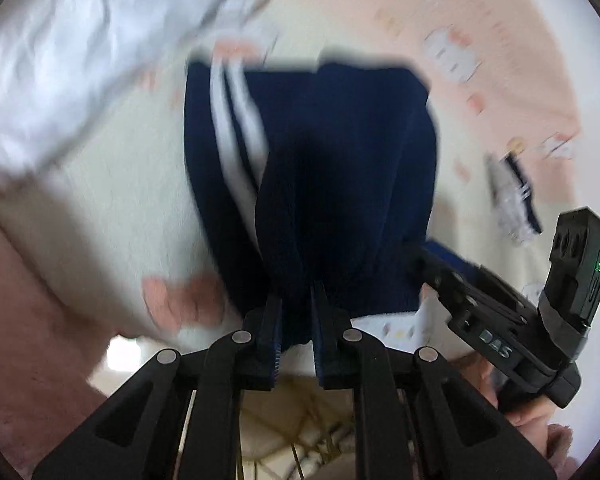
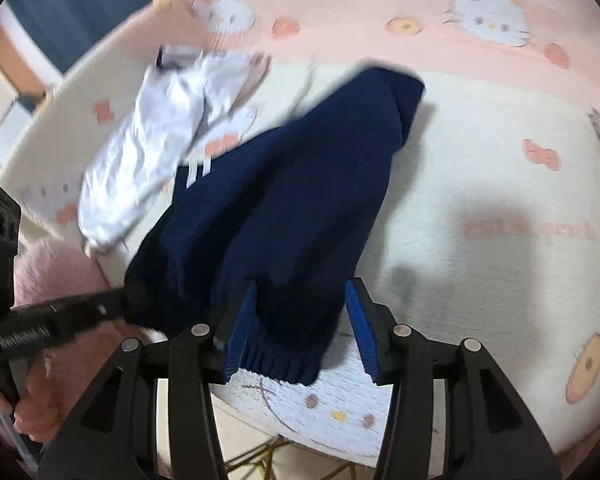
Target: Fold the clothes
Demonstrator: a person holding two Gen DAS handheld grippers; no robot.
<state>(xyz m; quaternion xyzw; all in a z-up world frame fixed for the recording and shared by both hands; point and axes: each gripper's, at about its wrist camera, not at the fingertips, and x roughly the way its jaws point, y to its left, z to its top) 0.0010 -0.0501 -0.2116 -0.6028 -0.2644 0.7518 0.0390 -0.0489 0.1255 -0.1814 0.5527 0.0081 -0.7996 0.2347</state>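
Observation:
A navy knit garment (image 1: 312, 168) with two white stripes lies on a cream and pink cartoon blanket (image 1: 112, 200). My left gripper (image 1: 298, 300) is shut on its near edge, the cloth pinched between the blue pads. In the right wrist view the same garment (image 2: 284, 200) runs from the near edge toward the far right. My right gripper (image 2: 300, 292) is open, its pads on either side of the ribbed hem. The left gripper also shows at the left of the right wrist view (image 2: 80, 312), holding the garment's other corner.
A crumpled white garment (image 2: 152, 148) lies left of the navy one; it also shows in the left wrist view (image 1: 72, 60). A small striped piece (image 1: 516, 196) lies at the right. The blanket's near edge (image 2: 320, 436) drops to the floor.

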